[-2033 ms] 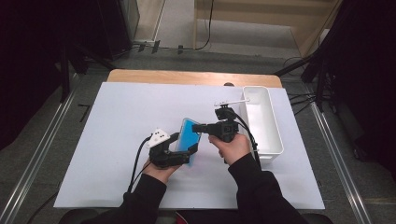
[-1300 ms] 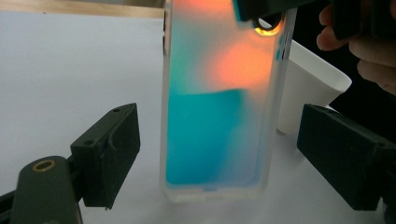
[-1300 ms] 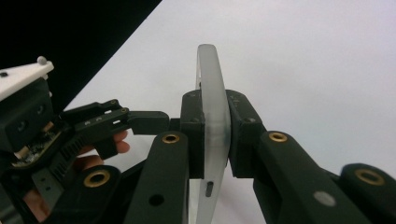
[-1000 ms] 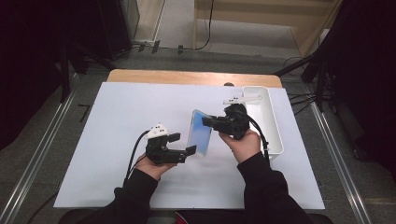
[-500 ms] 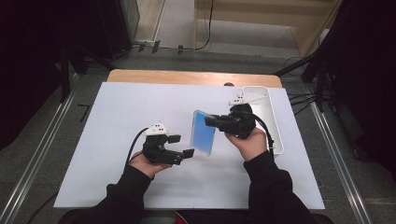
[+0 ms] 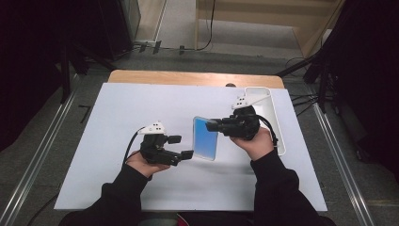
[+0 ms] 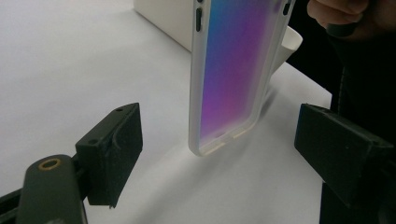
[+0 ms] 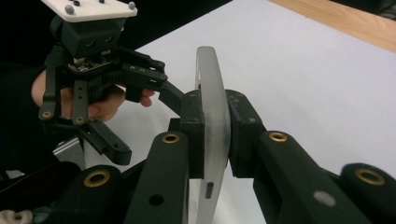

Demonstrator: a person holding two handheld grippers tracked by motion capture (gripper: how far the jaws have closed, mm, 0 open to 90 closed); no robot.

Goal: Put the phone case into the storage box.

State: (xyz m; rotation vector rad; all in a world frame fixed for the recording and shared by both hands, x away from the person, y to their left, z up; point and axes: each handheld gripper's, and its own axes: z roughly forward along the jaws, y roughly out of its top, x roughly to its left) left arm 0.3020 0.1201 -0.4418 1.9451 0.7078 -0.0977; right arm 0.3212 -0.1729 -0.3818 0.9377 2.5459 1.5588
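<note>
Phone case (image 6: 205, 139) stands upright, clamped in my right tongs (image 6: 212, 126) — my left tongs (image 6: 181, 147), spread apart, sit just beside it over the desk (image 6: 117, 108)

So the phone case (image 6: 205, 138) is held upright on its short end near the middle of the table (image 6: 117, 108), just above the surface. It's clamped at one edge by the right gripper (image 6: 214, 126), which is set to its right. The left gripper (image 6: 182, 147) is parked just left of the case, jaws spread wide and apart from it. A tray (image 6: 275, 120) is placed behind and to the right, by the table's right edge, right behind the right hand
</note>
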